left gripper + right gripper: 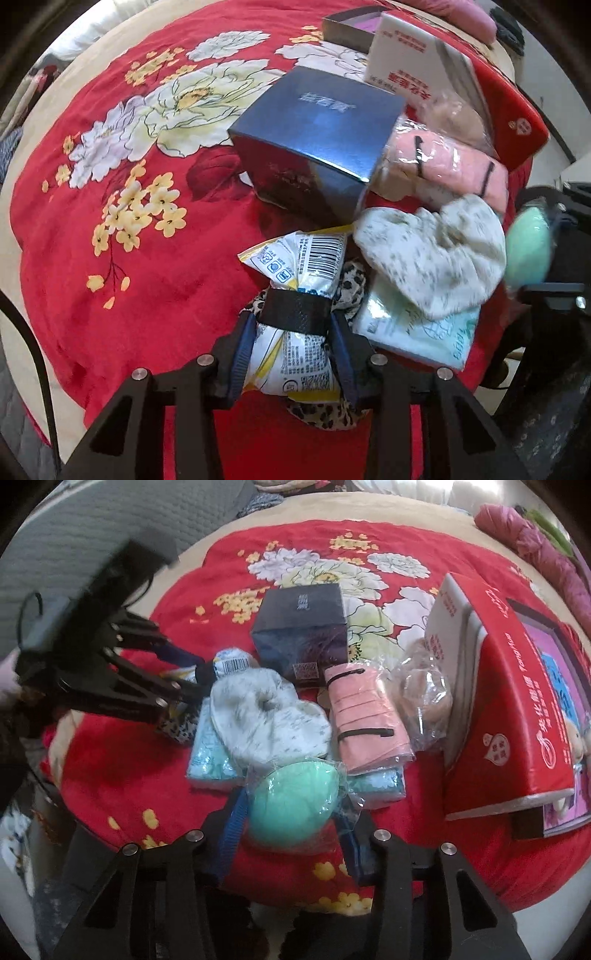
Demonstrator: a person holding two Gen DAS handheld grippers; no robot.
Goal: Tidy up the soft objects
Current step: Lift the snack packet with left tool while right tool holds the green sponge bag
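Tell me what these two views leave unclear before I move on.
- Leopard-print cloth: left wrist view, mostly hidden under the white packet in the left claw.
- Green ball: left wrist view, blurred.
- Blue tissue pack: right wrist view, largely covered by the white speckled cloth.

The cloth (269, 716) lies on the tissue pack (207, 760).

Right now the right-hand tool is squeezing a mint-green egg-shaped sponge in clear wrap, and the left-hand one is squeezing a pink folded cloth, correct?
Not quite. The left gripper pinches a white and yellow printed plastic packet, as the left wrist view shows. The pink folded cloth lies untouched. The right gripper does hold the mint-green egg-shaped sponge.
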